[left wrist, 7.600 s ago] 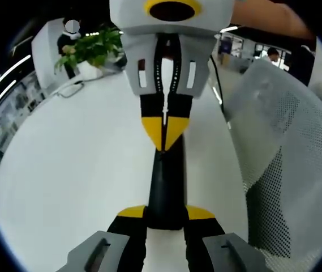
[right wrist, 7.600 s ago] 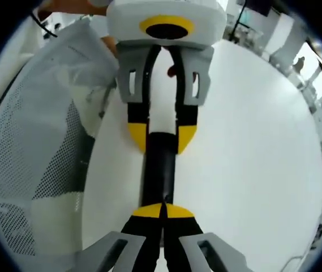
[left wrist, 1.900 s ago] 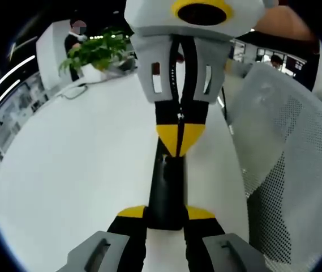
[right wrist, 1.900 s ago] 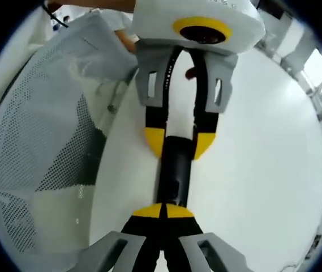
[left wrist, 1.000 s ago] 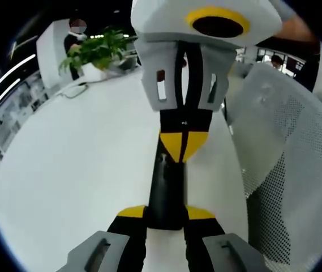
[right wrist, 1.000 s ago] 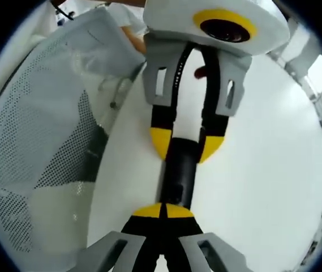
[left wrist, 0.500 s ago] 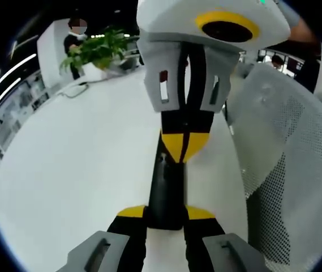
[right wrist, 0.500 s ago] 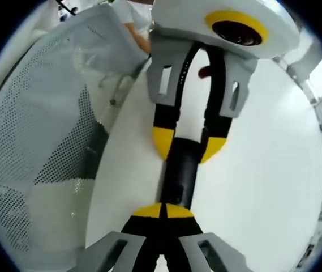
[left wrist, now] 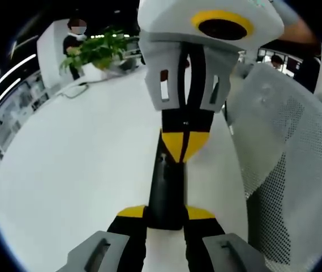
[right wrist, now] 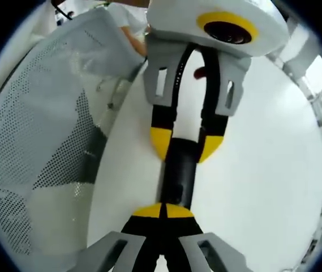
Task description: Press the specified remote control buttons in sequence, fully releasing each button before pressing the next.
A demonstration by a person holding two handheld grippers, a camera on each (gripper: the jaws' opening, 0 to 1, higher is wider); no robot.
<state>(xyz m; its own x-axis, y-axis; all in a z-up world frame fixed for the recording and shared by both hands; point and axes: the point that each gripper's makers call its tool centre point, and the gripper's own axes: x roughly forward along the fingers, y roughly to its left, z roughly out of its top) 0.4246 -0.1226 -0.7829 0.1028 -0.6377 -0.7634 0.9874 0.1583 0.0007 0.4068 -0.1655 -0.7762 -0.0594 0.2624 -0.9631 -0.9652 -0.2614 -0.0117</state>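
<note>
A slim black remote [left wrist: 165, 187] lies lengthwise over the white table [left wrist: 76, 158]. My left gripper [left wrist: 166, 212] is shut on its near end, one yellow tip on each side. My right gripper [left wrist: 183, 144] comes in from above, shut, and its joined yellow tips rest on the remote's upper face. In the right gripper view the right gripper [right wrist: 163, 211] is shut with its tips on the remote [right wrist: 177, 181]. Beyond them the left gripper [right wrist: 187, 144] clamps the far end. The buttons are too dark to make out.
A white mesh chair back [left wrist: 285, 158] stands close beside the table, and it also shows in the right gripper view [right wrist: 42, 141]. A potted plant [left wrist: 95, 51], a cable [left wrist: 70, 90] and a person [left wrist: 73, 39] are at the table's far end.
Since the earliest frames the right gripper's shut tips have moved along the remote toward the left gripper's hold. In the last half second it has barely shifted. The left gripper keeps its hold.
</note>
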